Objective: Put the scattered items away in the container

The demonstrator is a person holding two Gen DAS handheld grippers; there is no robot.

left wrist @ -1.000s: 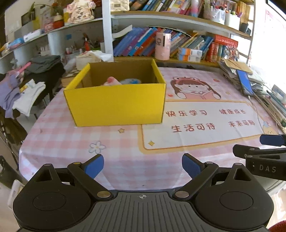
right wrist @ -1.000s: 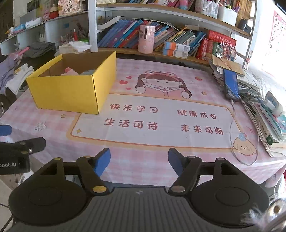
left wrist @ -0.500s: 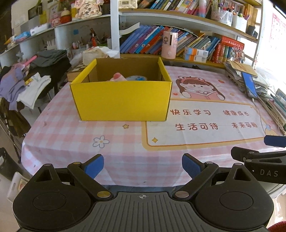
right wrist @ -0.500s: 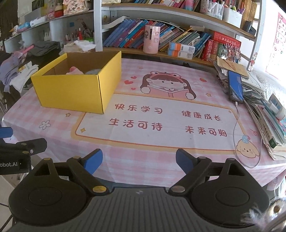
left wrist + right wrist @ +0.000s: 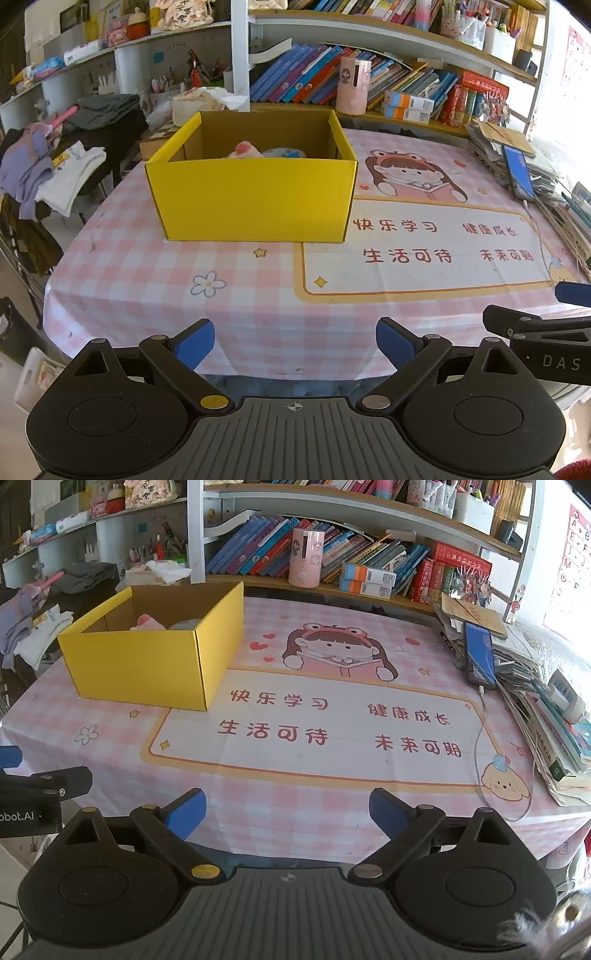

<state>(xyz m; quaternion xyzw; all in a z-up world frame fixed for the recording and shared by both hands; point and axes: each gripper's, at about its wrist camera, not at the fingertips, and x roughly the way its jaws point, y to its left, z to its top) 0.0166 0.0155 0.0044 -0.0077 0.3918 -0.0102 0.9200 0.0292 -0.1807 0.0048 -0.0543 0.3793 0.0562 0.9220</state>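
Two grippers hang off the table's near edge: left gripper (image 5: 294, 343) and right gripper (image 5: 287, 812), jaws wide, holding nothing. Yellow box (image 5: 255, 199) sits ahead of the left jaws, items inside.

Table (image 5: 258, 805) under a pink checked cloth (image 5: 303, 823) printed with a cartoon girl (image 5: 338, 651). Right edge — stacked papers and books (image 5: 554, 738), a blue-screened phone (image 5: 479, 653) on top, its white cable (image 5: 480, 738) trailing across the cloth. Behind the far edge — shelf of books (image 5: 258, 550), pink cylinder (image 5: 306, 558). Beyond the left edge, heaped clothes (image 5: 48, 173).
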